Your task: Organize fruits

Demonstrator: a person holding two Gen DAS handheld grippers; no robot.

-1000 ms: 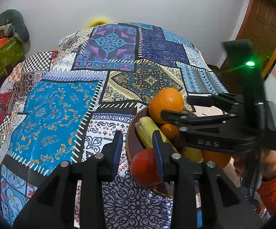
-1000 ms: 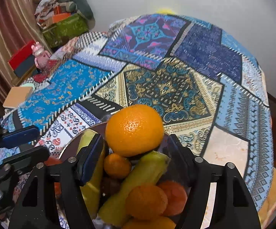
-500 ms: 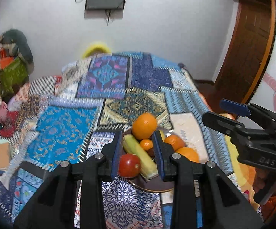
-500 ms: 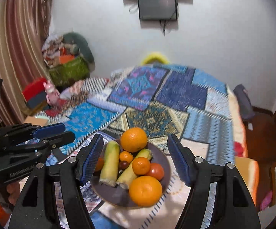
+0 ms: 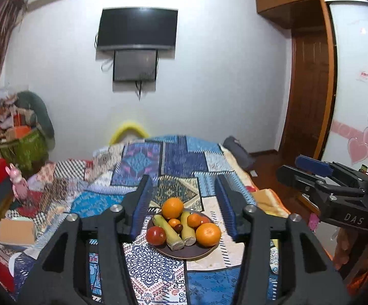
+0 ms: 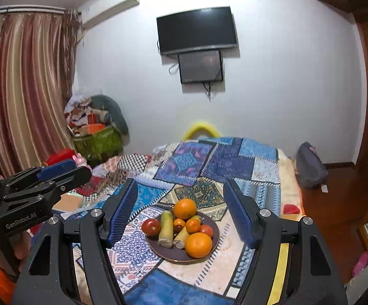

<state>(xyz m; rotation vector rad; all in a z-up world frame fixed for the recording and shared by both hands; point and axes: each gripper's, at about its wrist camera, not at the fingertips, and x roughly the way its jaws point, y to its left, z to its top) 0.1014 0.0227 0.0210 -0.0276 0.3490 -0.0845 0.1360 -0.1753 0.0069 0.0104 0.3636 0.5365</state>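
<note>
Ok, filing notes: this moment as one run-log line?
left gripper: open, empty | right gripper: open, empty | fruits: all on plate

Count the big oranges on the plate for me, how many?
2. One big orange sits at the far side of the plate, the other at the near right edge. Smaller orange fruits lie between; more may be hidden underneath.
</note>
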